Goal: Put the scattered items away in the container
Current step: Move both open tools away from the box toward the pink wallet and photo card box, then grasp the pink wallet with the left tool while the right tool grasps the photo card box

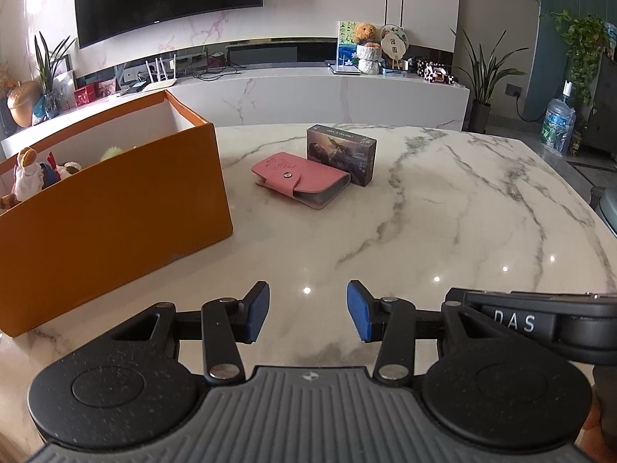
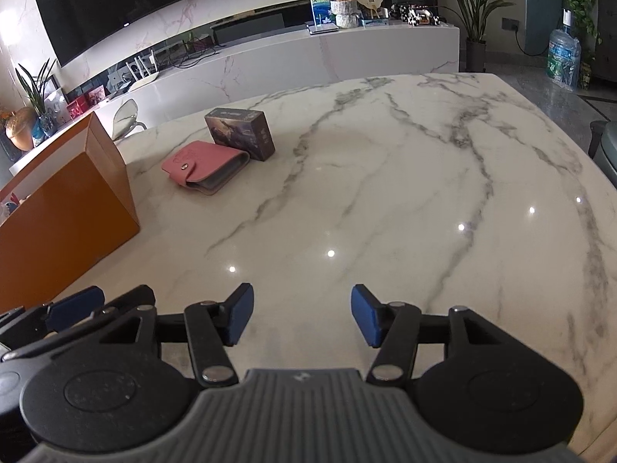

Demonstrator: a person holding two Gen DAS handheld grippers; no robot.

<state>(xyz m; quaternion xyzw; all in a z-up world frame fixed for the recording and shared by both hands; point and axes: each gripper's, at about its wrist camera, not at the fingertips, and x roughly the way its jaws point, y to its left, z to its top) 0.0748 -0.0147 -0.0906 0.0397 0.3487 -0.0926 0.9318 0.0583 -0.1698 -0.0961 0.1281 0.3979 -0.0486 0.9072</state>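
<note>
An orange box (image 1: 115,208) stands at the left of the marble table (image 1: 443,208), with several small plush toys (image 1: 29,173) inside. A pink card wallet (image 1: 300,181) lies to its right, touching a dark card box (image 1: 341,154) behind it. My left gripper (image 1: 307,310) is open and empty, low over the table's near side. My right gripper (image 2: 302,316) is open and empty too, to the right of the left one. The right wrist view also shows the orange box (image 2: 69,208), the wallet (image 2: 204,168) and the card box (image 2: 241,133).
A white TV console (image 1: 327,92) with a teddy bear (image 1: 365,34) and ornaments runs behind the table. A water bottle (image 1: 559,119) and potted plants (image 1: 484,73) stand at the far right. A chair (image 2: 605,146) is at the table's right edge.
</note>
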